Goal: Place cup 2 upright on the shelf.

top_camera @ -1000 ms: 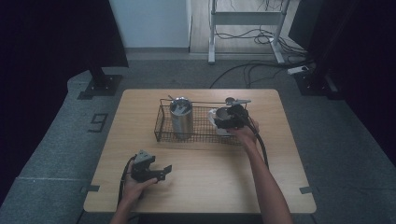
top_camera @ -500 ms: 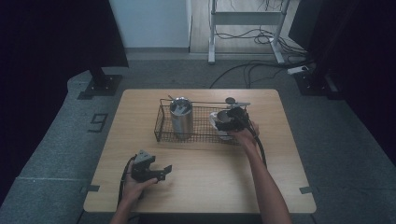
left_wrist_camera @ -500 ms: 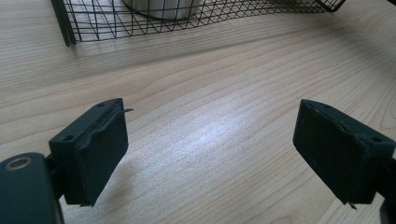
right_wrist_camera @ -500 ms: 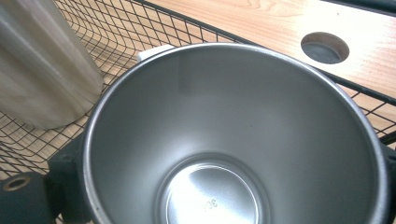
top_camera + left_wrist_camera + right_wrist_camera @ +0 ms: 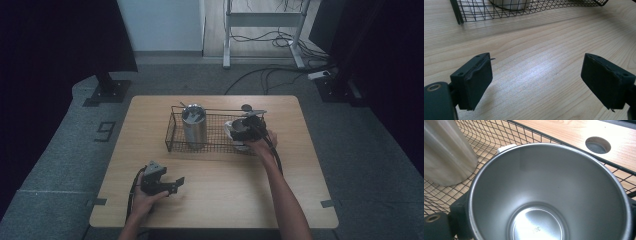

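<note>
Wire basket (image 5: 175,135) at table (image 5: 300,200) rear, tall cup (image 5: 194,125) in its left, mug (image 5: 234,131) in its right

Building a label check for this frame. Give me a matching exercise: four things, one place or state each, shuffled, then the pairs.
Things:
1. left gripper
2. right gripper
3. tall steel canister
4. wire basket

Places or states:
A. stands upright at the basket's left end
B. jaws wide apart over bare wood at the near edge of the table
C. at the steel cup in the basket's right end
D. sits on the far half of the table

Pairs: 1-B, 2-C, 3-A, 4-D
</note>
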Available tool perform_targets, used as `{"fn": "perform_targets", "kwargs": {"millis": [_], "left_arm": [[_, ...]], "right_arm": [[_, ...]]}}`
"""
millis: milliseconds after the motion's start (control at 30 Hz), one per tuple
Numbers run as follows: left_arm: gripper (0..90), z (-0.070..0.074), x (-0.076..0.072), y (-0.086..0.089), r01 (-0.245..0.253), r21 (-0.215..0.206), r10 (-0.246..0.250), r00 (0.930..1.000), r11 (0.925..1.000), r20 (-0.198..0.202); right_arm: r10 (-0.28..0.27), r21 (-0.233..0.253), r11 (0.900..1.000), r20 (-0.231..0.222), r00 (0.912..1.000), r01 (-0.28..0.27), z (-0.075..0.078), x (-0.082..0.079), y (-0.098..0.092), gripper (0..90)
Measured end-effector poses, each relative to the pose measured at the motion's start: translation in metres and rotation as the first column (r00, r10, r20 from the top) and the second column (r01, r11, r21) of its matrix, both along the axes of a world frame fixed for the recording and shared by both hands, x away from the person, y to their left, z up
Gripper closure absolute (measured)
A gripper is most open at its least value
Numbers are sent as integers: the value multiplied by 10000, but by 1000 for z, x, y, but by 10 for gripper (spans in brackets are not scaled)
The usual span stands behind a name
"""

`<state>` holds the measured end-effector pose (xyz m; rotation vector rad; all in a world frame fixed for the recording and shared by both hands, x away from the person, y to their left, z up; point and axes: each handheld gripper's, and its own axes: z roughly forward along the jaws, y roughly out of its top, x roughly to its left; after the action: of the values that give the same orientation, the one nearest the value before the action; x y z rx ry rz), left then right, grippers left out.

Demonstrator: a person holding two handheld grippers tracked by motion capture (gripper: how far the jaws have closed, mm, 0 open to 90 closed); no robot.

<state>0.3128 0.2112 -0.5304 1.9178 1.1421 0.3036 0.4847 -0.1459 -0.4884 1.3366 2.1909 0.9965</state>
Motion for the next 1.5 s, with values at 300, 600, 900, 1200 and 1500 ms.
{"fn": "perform_targets", "kwargs": {"millis": [300,600,900,1200,1500], "left_arm": [[104,0,0,0,43,-33,-43,10000,10000,-10],[105,0,0,0,88,3,-88,10000,10000,-35],[104,0,0,-1,134,31,-134,9999,9999,-44],[104,0,0,-1,114,30,-114,9999,9999,-31],[104,1,-1,-2,97,-3,-97,10000,10000,-18]], "right_arm": [[240,-291,9993,-134,9996,-244,0,0,1,63],[245,-716,9970,-469,9986,-278,1,-1,-1,60],[255,-378,9989,-481,9985,-273,4,-2,-3,36],[182,471,9987,242,9995,-193,18,-9,-12,0],[-35,902,9959,612,9981,-20,27,-16,-21,0]]}}
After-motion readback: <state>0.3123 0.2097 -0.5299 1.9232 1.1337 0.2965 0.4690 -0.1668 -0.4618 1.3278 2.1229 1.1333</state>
